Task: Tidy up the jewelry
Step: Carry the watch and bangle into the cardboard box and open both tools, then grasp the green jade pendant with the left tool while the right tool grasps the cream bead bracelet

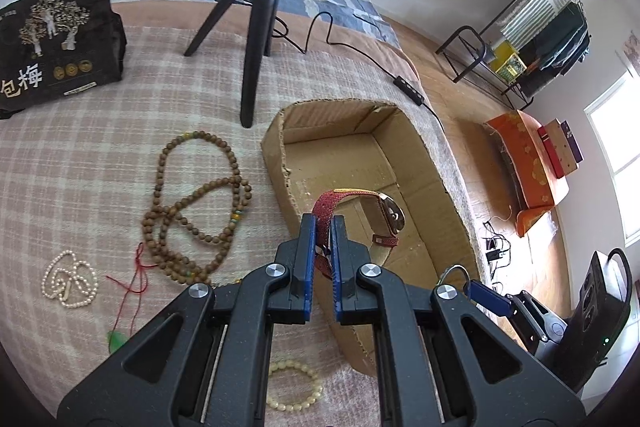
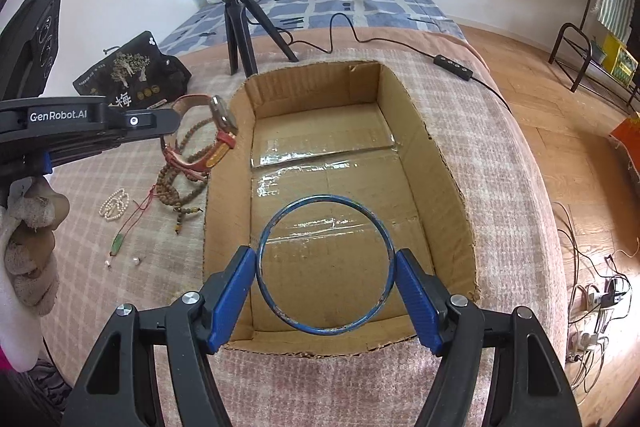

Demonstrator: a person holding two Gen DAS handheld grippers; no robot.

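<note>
My left gripper (image 1: 323,227) is shut on the red strap of a wristwatch (image 1: 374,213) and holds it above the left wall of an open cardboard box (image 1: 276,155). The watch (image 2: 218,131) and the left gripper (image 2: 170,125) also show in the right wrist view, beside the box (image 2: 448,171). My right gripper (image 2: 325,265) grips a blue bangle (image 2: 288,319) by its sides, above the near end of the box. On the checked cloth lie brown prayer beads (image 1: 192,203), a pearl bracelet (image 1: 70,279), a red cord with a green pendant (image 1: 118,341) and a cream bead bracelet (image 1: 296,385).
A black tripod (image 1: 260,19) stands behind the box, its cable (image 1: 360,47) running right. A black printed pouch (image 1: 56,39) lies at the far left. Two small pearls (image 2: 136,260) lie on the cloth. Wooden floor, a rack (image 1: 520,27) and cables are to the right.
</note>
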